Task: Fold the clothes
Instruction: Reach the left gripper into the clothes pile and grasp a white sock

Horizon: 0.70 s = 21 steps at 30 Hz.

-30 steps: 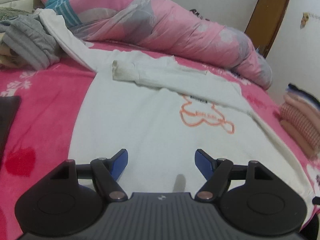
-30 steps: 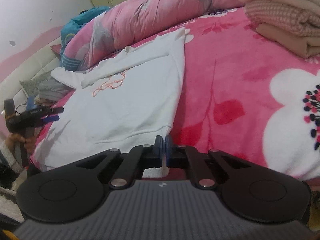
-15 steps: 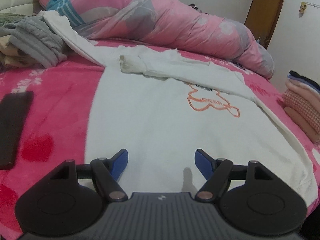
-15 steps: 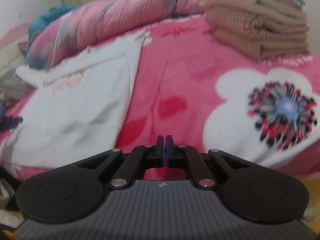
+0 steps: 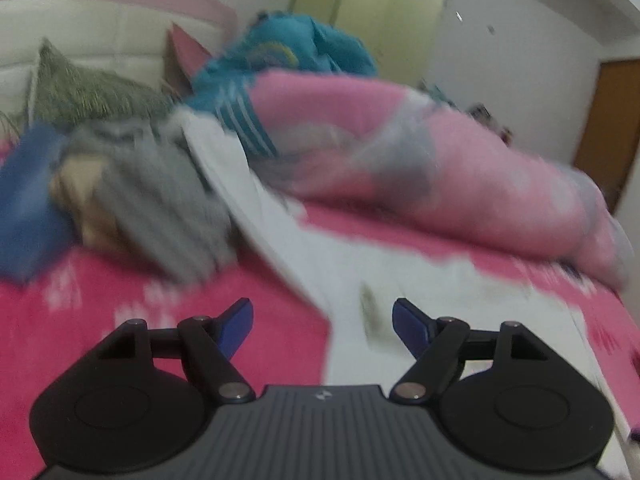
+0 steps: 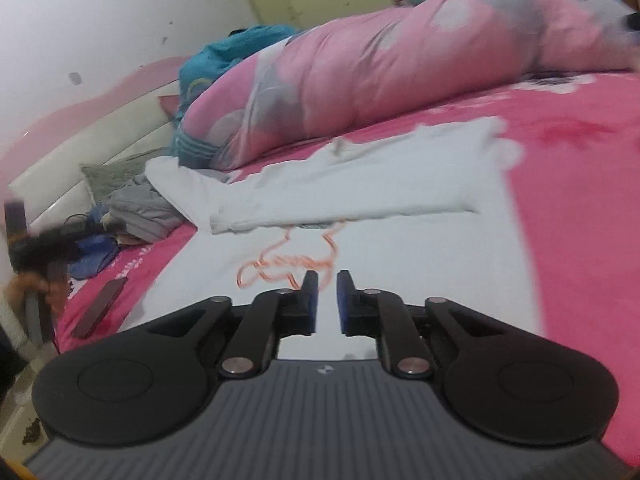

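Right wrist view gives me the clearest look at the job: the white long-sleeved sweatshirt with an orange outline print [image 6: 360, 216] lies spread flat on the bright pink flowered bedspread [image 6: 580, 208], straight ahead of my right gripper [image 6: 327, 298]. One sleeve is already laid across the chest just beyond the print; the other sleeve runs out ahead and to the left, toward the heap of unfolded grey and blue clothes [image 6: 132, 216]. So I judge the fold barely begun: one sleeve in, the second sleeve and the body folds left to do.

My right gripper's blue pads stand a narrow gap apart and its jaws are opening, with nothing between them, only the shirt's body below. My left gripper [image 5: 322, 320] shows its blue pads well apart and empty in its own blurred view; ahead of it lies the loose white sleeve [image 5: 256, 216], and just beside its right pad a soiled cuff. The grey heap sits ahead to its left.

Beyond the shirt, the rolled pink and grey quilt [image 6: 400, 64] lies along the far side of the bed. A dark flat phone-like slab [image 6: 100, 308] rests on the bedspread to the left of my right gripper.
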Available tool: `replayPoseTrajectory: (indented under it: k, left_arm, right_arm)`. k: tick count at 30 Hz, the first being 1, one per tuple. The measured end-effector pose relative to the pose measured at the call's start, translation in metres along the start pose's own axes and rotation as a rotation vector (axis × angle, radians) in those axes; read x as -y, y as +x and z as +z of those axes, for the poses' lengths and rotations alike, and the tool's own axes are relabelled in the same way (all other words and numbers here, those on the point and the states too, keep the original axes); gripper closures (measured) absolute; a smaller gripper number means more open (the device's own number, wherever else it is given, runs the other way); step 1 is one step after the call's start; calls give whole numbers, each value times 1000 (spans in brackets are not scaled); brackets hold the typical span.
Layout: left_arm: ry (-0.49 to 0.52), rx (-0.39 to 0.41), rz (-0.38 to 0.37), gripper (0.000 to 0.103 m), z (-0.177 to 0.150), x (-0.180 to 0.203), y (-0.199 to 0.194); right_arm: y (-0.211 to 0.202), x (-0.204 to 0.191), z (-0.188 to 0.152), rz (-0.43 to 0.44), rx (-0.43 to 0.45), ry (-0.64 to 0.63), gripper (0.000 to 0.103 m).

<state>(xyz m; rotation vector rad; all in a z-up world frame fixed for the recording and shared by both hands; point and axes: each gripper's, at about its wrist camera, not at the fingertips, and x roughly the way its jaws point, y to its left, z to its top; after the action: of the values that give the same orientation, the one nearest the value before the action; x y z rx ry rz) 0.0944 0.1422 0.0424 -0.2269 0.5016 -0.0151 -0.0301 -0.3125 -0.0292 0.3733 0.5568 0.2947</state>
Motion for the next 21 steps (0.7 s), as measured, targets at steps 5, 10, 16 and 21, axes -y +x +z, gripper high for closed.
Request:
replayPoseTrajectory:
  k: [5, 10, 16, 21]
  left_arm:
    - [-47, 70, 59, 23, 65, -12, 55]
    - [-89, 45, 161, 28, 108, -43, 130]
    - [-132, 77, 246, 31, 138, -83, 179]
    - [-137, 49, 269, 44, 152, -98, 206]
  right_arm:
    - [78, 24, -6, 121, -77, 150, 87]
    - [81, 56, -21, 257, -49, 332, 87]
    - [79, 61, -24, 281, -38, 357, 87]
    - [79, 65, -25, 293, -34, 370, 87]
